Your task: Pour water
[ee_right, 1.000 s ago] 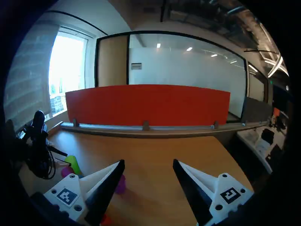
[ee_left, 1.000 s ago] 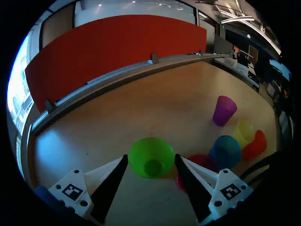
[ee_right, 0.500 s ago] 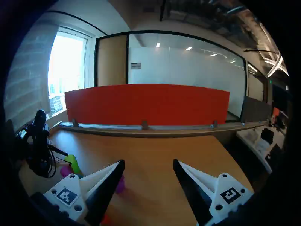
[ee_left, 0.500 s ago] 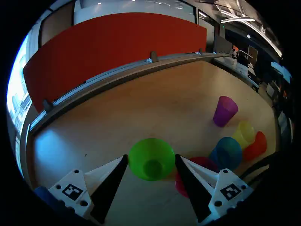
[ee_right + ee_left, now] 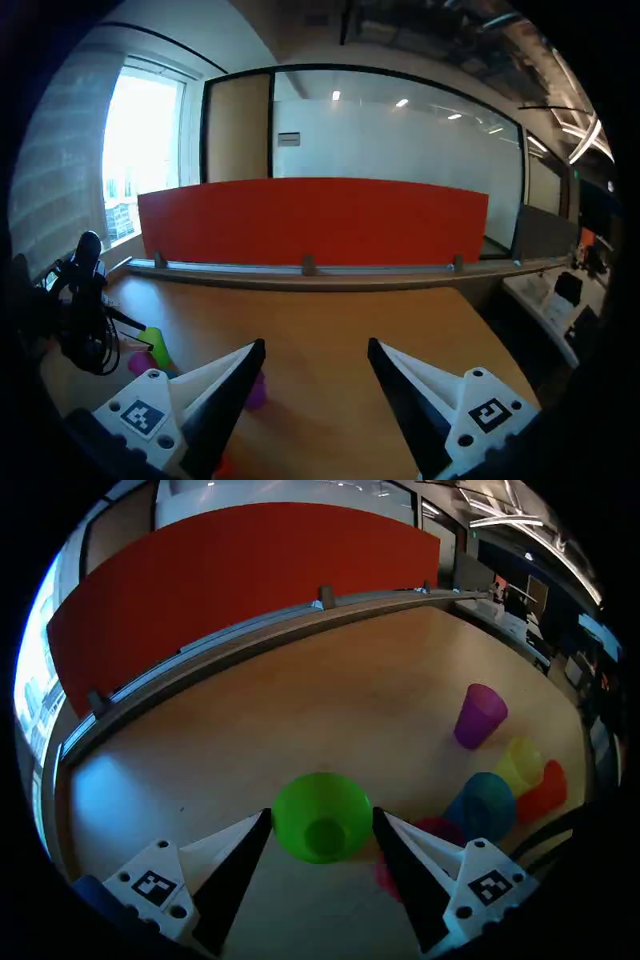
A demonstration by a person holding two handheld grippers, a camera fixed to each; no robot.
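left tongs (image 5: 320,812) clamped on translucent green plastic cup (image 5: 322,820), its mouth facing the camera | right tongs (image 5: 314,344) spread apart over wooden table (image 5: 336,320) | purple plastic cup (image 5: 478,714) upright on table, farther right

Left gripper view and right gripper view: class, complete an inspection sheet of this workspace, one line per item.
Surface: wooden table, light wood, no spill seen.
Job's things: green cup between the left tool's fingers; purple cup, yellow cup, orange cup, blue cup and pink cup grouped nearby; water cannot be told.
Clutter: nothing seen.
Tools: left tool shut on the green cup; right tool open, holding nothing.
Cables: black cable loops hang near the left tool.
Surroundings: red divider, window, glass wall.
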